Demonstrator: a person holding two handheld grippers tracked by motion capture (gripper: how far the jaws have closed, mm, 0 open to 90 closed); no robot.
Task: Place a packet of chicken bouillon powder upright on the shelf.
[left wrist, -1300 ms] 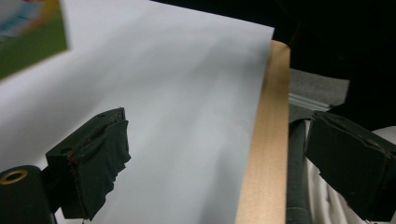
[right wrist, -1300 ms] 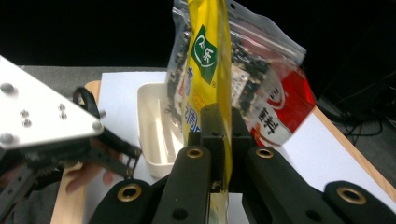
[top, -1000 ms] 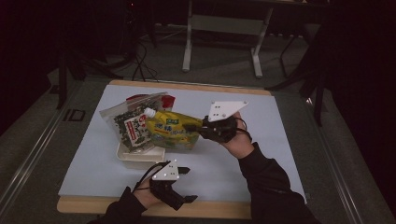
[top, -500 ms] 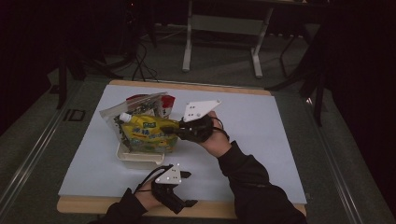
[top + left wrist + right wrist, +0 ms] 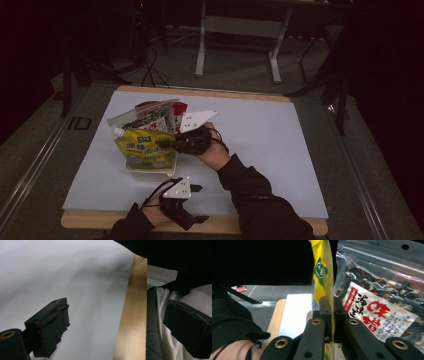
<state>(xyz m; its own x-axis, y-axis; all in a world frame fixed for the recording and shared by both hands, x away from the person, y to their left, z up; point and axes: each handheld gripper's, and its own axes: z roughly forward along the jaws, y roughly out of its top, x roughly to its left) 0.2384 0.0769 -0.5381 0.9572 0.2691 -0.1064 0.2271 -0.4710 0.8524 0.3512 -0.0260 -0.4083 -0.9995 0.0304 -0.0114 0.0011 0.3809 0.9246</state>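
The right tool (image 5: 167,143) reaches in from the right over the middle of the surface, its jaws pointing left and clamped tight on a thin yellow pouch (image 5: 145,147), as the right gripper view shows with the pouch edge pinched between the pads. The right hand (image 5: 212,152) wraps the tool's body, the black-sleeved forearm running back to the lower right. The left tool (image 5: 197,202) sits low at the near edge, held in the left hand (image 5: 160,212), its jaws wide apart with nothing between them.
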